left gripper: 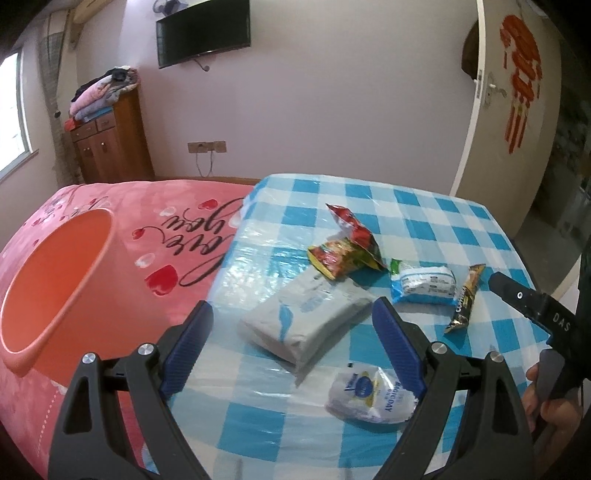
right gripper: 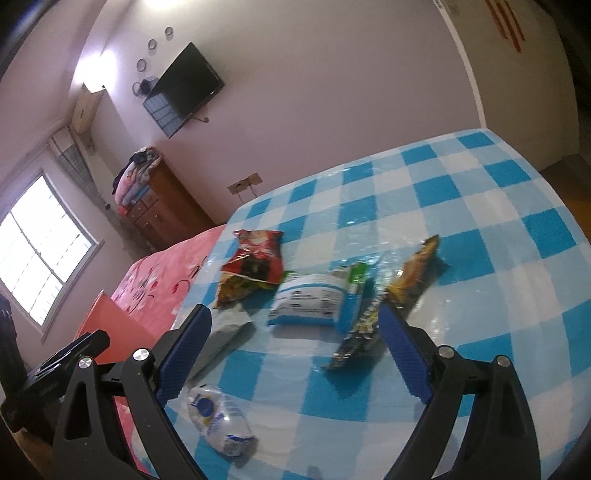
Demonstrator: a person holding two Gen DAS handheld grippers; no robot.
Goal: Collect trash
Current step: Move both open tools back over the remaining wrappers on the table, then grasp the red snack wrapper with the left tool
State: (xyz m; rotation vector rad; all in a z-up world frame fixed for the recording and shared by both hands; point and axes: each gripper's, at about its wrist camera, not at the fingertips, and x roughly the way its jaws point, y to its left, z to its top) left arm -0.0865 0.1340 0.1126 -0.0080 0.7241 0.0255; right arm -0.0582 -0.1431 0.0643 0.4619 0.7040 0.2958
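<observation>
Your left wrist camera sits low over the near edge of the blue-and-white checked plastic cloth [left gripper: 461,229], looking forward and down across it toward the lilac wall, with the salmon plastic bin [left gripper: 55,288] close beside the cloth's left edge. Your right wrist camera looks from nearer the right side, rolled so the cloth tilts. Both views share the grey flat packet [left gripper: 306,317] [right gripper: 225,332] and the wall-mounted black television [left gripper: 203,31] [right gripper: 188,86].

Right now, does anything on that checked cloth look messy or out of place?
Yes. Empty wrappers lie scattered on the checked cloth: a torn red snack bag, a grey pack, a blue-and-white wrapper, a thin stick sachet and a crumpled white packet. The orange bin beside them looks empty.
</observation>
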